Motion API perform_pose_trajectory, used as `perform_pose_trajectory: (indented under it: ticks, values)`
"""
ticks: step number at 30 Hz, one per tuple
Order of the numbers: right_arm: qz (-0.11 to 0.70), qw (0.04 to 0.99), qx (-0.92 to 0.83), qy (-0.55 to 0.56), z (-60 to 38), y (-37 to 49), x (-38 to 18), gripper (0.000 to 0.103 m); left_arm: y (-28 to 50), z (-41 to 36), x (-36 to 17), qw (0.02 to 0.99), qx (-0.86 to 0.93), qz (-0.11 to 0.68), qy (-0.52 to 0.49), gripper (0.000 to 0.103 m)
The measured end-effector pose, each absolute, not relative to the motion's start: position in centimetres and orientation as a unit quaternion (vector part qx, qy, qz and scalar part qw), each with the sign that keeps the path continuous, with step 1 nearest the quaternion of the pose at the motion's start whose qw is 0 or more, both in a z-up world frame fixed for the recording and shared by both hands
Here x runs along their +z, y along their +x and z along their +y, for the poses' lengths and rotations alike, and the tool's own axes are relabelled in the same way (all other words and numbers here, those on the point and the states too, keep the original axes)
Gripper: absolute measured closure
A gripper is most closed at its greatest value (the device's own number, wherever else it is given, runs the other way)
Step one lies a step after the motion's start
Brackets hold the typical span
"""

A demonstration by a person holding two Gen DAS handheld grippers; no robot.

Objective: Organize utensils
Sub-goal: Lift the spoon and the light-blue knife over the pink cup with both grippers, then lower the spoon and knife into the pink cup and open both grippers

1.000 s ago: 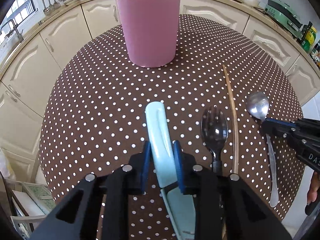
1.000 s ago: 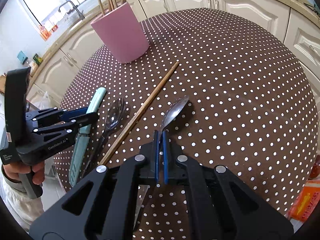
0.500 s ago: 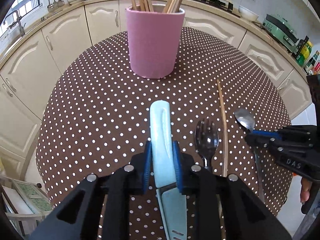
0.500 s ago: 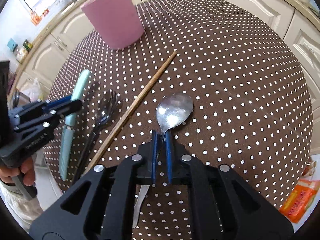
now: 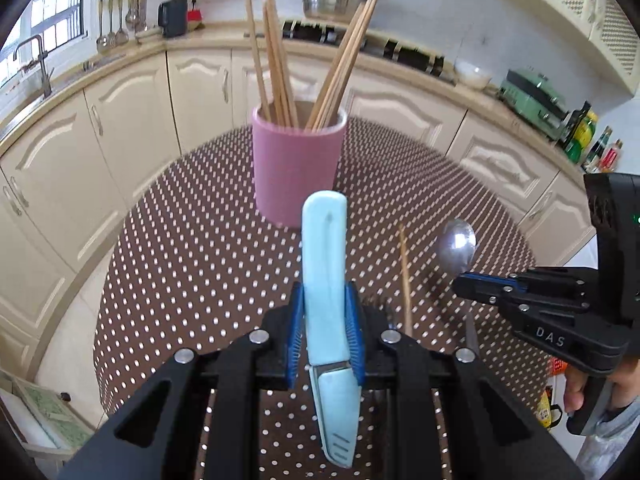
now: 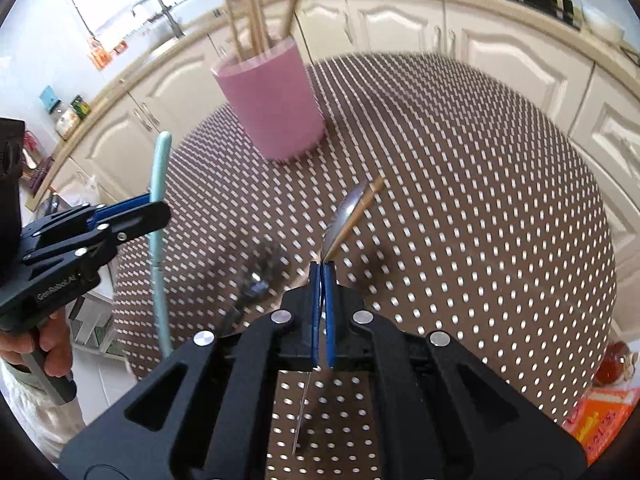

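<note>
Progress: several chopsticks [image 5: 280, 60] already stand in the pink holder [image 5: 298, 168], which sits upright on the dotted counter [image 5: 192, 248] at 12 o'clock from both hand-held grippers. Two utensils are lifted clear of the counter and none of them is in the holder yet. One loose chopstick [image 5: 405, 276] and a dark-handled fork [image 6: 252, 288] lie on the counter between the two hand-held grippers; the fork is blurred in the right wrist view. Judged from this, the task is partly complete: four items remain to be stowed.

Left hand-held gripper [image 5: 326, 320]: narrowly parted, blue pads clamped on the light blue sheathed knife [image 5: 324, 264] near the junction of handle and sheath. The handle points to 12 o'clock, toward the holder; the sheath hangs back toward the camera.

Right hand-held gripper [image 6: 322, 276]: jaws closing to fully shut, pinching the thin handle of the metal spoon [image 6: 346, 216]. The bowl projects toward 12 o'clock, held above the counter, with the loose chopstick's tip seen across it. In the left wrist view this spoon is at 3 o'clock from the knife.
</note>
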State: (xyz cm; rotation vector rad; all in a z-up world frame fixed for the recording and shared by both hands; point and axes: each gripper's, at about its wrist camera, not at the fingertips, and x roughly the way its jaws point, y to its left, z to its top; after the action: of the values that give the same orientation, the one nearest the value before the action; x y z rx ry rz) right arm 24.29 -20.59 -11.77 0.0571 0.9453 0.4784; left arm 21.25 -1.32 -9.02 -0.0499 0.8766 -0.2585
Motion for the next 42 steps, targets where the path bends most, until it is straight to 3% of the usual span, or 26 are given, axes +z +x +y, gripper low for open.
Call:
perform_pose_trajectory:
  ticks: [20,32,42]
  values:
    - [0.34,0.905,0.254,0.038,-19.4,25.5,-4.2,0.101,21.6,-0.6,-3.9,0.925,-0.155,0.343,-0.049,0.084]
    - [0.219,0.948,0.228,0.019,-16.9,27.7,2.5,0.101,24.9,0.4,2.7,0.965,-0.106,0.232,-0.064,0.084]
    - [0.154,0.968,0.196,0.017,-15.8,29.7,2.7,0.101,28.2,0.3,3.1,0.98,-0.072,0.165,-0.087,0.084]
